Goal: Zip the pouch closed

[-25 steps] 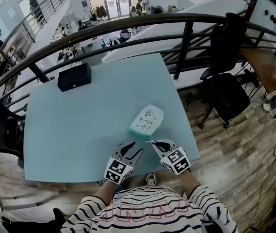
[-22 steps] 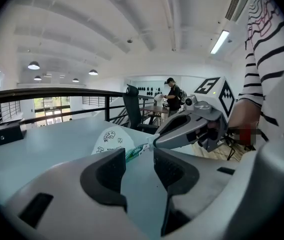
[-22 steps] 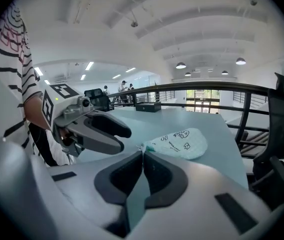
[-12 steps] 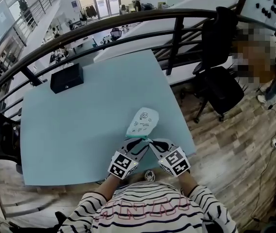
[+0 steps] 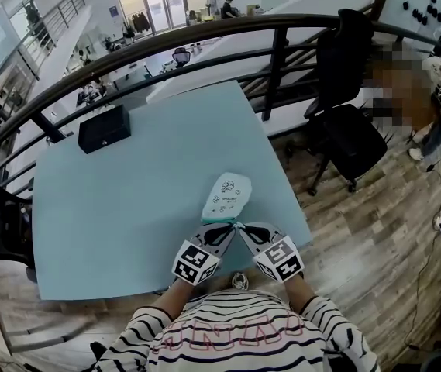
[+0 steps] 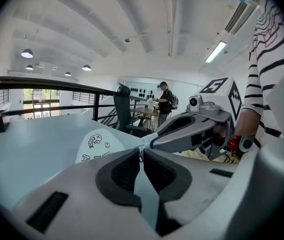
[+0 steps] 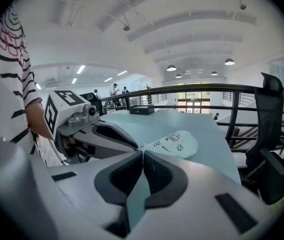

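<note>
Your left claw (image 5: 229,229) stands with its jaws all but together. They have just been closing, and a thin pale sliver at the near end of the pouch (image 5: 228,194) sits pinched between their tips. Your right claw (image 5: 244,229) is clamped tight too, its tips on that same near end, just beside the left claw's tips. The 2 claws meet nose to nose in a V, each angled inward and tilted slightly down.

The pouch lies flat on the pale blue table (image 5: 127,200), directly ahead of both claws. It stretches away from the tips, its rounded far end furthest from you. It is white with small cartoon prints and a mint-green band at the end nearest the claws. Which part of that end each claw holds, zip pull or fabric, cannot be told.

1 black box (image 5: 104,128) sits well beyond the left claw, off to its left, near the table's far edge
</note>
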Motion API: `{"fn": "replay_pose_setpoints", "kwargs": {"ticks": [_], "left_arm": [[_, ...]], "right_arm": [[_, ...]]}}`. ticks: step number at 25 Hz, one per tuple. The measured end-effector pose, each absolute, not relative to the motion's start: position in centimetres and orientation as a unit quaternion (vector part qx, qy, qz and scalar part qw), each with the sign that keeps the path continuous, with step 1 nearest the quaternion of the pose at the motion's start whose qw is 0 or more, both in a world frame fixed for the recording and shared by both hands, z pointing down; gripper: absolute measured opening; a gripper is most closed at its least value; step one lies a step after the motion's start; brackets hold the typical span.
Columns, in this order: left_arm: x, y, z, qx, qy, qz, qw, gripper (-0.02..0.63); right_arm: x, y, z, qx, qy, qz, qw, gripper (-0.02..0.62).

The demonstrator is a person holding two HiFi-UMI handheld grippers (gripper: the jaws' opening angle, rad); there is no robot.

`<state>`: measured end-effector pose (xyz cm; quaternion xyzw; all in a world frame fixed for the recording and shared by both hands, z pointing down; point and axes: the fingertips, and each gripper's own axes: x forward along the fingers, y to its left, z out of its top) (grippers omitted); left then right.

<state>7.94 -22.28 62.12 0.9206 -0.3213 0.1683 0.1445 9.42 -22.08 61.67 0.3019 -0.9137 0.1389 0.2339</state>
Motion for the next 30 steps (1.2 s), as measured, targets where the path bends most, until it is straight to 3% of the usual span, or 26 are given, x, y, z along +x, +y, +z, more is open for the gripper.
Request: {"fn": "replay_pose_setpoints", "kwargs": {"ticks": [18, 30], "left_arm": [[7.4, -22.1, 63.3, 0.885, -0.374, 0.187, 0.203, 0.026], [8.3, -22.0, 63.8, 0.883, -0.371, 0.202, 0.203, 0.026]], "right_arm": [[11.0, -21.4, 62.0, 0.325, -0.901, 0.138, 0.251, 0.032], [13.1, -22.0, 62.6, 0.359, -0.887, 0.159, 0.244, 0.032]]}}
